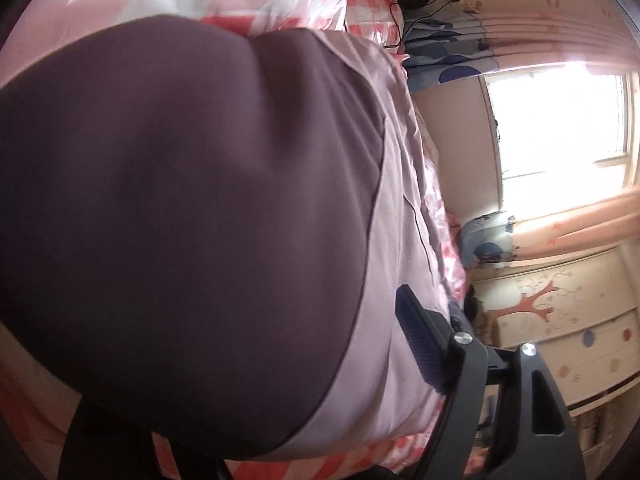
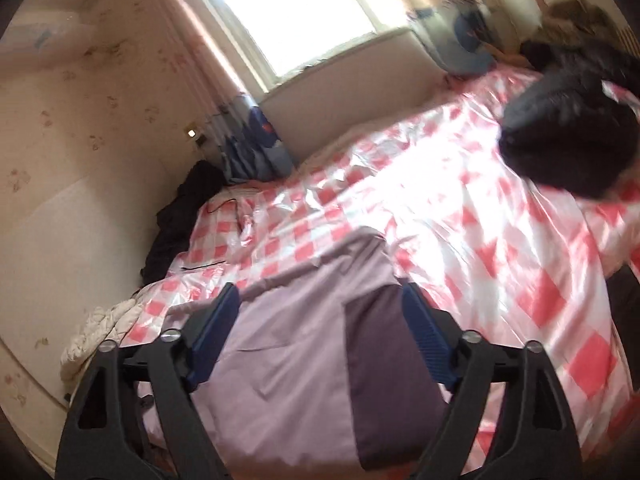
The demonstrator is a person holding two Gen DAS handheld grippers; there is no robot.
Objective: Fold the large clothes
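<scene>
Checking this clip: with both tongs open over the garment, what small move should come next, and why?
Probably lower the right tongs onto the lilac garment and pinch its near edge. The jaws stand wide with cloth between them, unpressed, and the garment still lies rumpled on the checked cover.

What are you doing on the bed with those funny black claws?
A person is folding a big garment of pale lilac and dark purple cloth on a bed with a shiny pink-and-white checked cover. The right gripper is above the cloth with its blue pads wide apart, gripping nothing. In the left view the purple part fills most of the picture; only one finger of the left gripper shows, so its state is unclear. A dark bundle lies farther back.
</scene>
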